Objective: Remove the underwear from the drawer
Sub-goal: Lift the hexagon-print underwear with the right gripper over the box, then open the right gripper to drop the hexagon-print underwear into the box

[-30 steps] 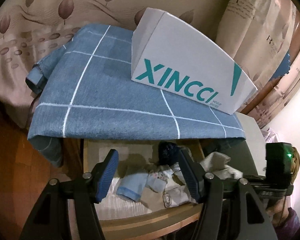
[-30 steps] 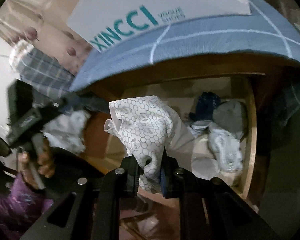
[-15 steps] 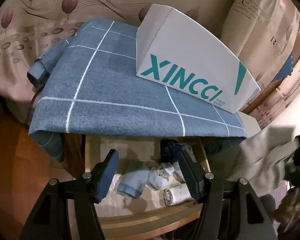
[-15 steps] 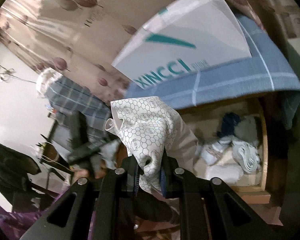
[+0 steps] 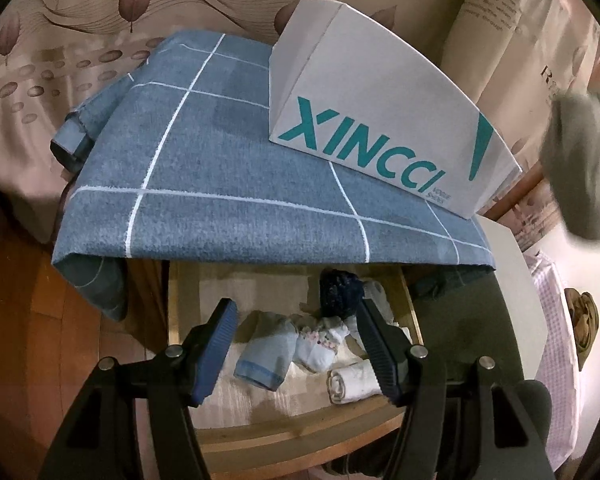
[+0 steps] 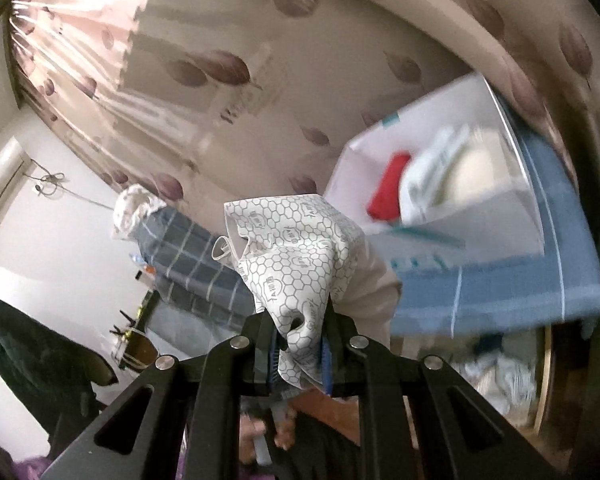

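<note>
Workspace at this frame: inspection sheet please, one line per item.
Surface: open wooden drawer under a blue grid-lined cloth.
Job's things: white honeycomb-print underwear clamped in the right gripper, clear of the drawer; rolled pale garments lie in the drawer.
Clutter: white XINCCI shoebox on the cloth.
Grippers: left gripper open, empty, above the drawer; right shut on the underwear.
Cables: thin cord on the white wall.
Surroundings: leaf-print curtain, wooden floor.
</note>
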The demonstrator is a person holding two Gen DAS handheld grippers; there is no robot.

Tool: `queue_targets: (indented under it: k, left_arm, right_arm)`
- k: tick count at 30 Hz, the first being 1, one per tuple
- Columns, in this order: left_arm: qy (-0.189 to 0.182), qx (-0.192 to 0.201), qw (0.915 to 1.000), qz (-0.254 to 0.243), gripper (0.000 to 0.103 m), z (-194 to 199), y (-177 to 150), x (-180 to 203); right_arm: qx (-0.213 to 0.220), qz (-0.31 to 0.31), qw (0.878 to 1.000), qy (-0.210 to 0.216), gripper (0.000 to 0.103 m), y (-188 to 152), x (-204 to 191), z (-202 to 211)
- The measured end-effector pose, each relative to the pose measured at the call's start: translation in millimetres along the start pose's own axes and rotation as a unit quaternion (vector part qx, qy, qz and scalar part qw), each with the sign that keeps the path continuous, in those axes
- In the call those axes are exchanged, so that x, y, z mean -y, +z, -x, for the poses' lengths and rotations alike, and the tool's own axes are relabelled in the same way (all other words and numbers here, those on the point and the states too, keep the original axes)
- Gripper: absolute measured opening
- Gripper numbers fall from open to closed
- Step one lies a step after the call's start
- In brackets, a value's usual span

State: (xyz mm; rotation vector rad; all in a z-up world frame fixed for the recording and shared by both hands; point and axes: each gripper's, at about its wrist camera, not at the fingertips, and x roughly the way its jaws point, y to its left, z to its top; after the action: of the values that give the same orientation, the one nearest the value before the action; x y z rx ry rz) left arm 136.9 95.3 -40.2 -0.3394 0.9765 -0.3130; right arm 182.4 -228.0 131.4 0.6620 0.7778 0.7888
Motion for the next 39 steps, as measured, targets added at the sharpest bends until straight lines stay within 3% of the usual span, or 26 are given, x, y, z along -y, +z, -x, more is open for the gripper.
queue_targets:
  k: [7, 13, 25, 33, 39]
  left_arm:
    - [0.012, -0.001, 0.9998, -0.013, 0.064, -1.3, -1.8, 3.9]
    - [0.011, -0.001, 0.9998, -0.019, 0.064, 0.1, -1.9, 3.4]
    - [0.0, -0.016, 0.9995, -0.027, 0.064, -3.1, -2.4, 5.5]
    - [0.004, -0.022, 0.9988, -0.044, 0.064, -6.1, -4.6, 12.9]
    - [0.006, -0.024, 0.9985, -0.049, 0.064, -7.4, -5.4, 14.2]
  right_arm:
    - [0.032, 0.012, 0.999, -0.035, 0.015, 71.3, -9.0, -31.3]
    - [0.02, -0.003, 0.997, -0.075, 0.015, 93.8, 13.6, -78.5]
    - [-0.03, -0.077, 0.994, -0.067, 0.015, 87.9, 52.3, -164.9]
    - [-0.065, -0.077, 0.986, -0.133, 0.018, 76.6, 71.0, -192.8]
    - [-0.054, -0.041, 0.984, -0.163, 0.028, 80.1, 71.0, -192.2]
